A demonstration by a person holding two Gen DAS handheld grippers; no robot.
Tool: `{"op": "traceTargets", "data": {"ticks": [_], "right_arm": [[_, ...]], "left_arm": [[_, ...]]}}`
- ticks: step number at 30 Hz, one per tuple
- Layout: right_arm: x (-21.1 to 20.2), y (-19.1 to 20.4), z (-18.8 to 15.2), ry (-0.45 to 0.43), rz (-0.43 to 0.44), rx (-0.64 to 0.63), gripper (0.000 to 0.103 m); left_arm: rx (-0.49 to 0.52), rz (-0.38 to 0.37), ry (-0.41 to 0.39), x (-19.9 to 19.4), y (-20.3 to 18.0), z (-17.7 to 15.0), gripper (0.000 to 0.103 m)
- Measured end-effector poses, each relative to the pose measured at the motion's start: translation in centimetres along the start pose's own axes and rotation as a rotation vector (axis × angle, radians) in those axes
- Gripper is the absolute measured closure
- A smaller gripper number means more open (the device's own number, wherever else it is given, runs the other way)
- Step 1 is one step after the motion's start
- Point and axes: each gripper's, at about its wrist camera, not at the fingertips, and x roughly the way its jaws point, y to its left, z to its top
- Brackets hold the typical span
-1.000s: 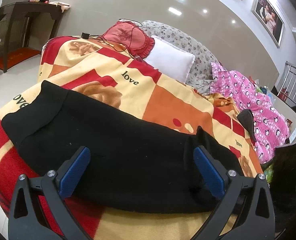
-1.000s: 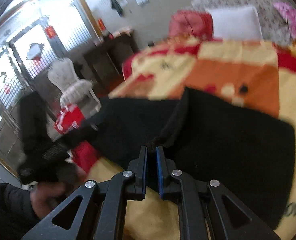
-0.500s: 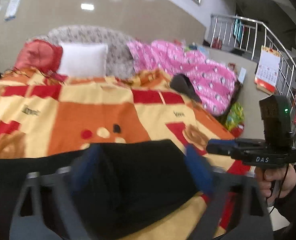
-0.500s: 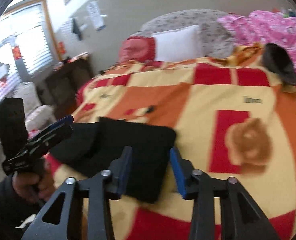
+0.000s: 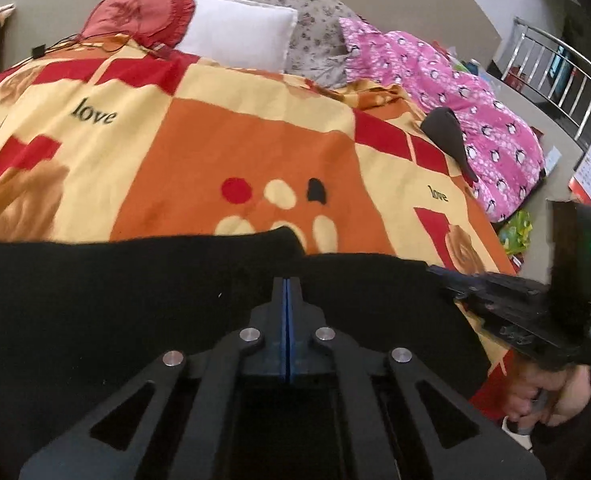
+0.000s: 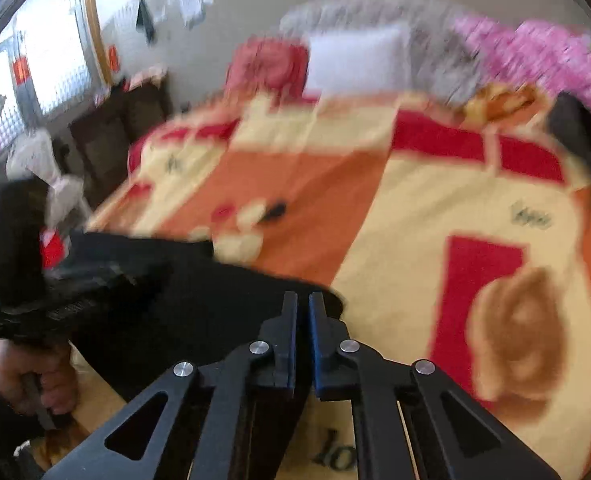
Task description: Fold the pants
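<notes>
Lying flat on the blanket [image 5: 231, 148] at the near edge of the bed, the pants [image 5: 115, 292] run with their long axis left-right across the left wrist view, 1 end off-frame left. Left gripper [image 5: 286, 280]: jaws just closed, blue pads meeting, tips over the pants' far hem; whether cloth is caught between them I cannot tell. Right gripper [image 6: 302, 300]: jaws just closed to a thin slit at the pants' right-hand corner; frame blurred, grip on cloth unclear. Each view shows the other gripper low over the pants, a hand [image 6: 31, 376] on its handle.
</notes>
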Motion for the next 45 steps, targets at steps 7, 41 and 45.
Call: {"op": "traceTargets", "data": {"ticks": [7, 41, 45], "right_arm": [[-0.3, -0.1, -0.3, -0.036, 0.027, 0.015, 0.097], [-4.9, -2.9, -4.6, -0.242, -0.189, 0.333, 0.023], [-4.2, -5.3, -5.4, -0.202, -0.142, 0.457, 0.023]], "left_arm": [[0.031, 0.026, -0.035, 0.0, -0.4, -0.3, 0.102], [-0.624, -0.049, -0.366, -18.0, 15.8, -9.5, 0.009], [-0.779, -0.139, -0.33, -15.5, 18.0, -9.9, 0.001]]}}
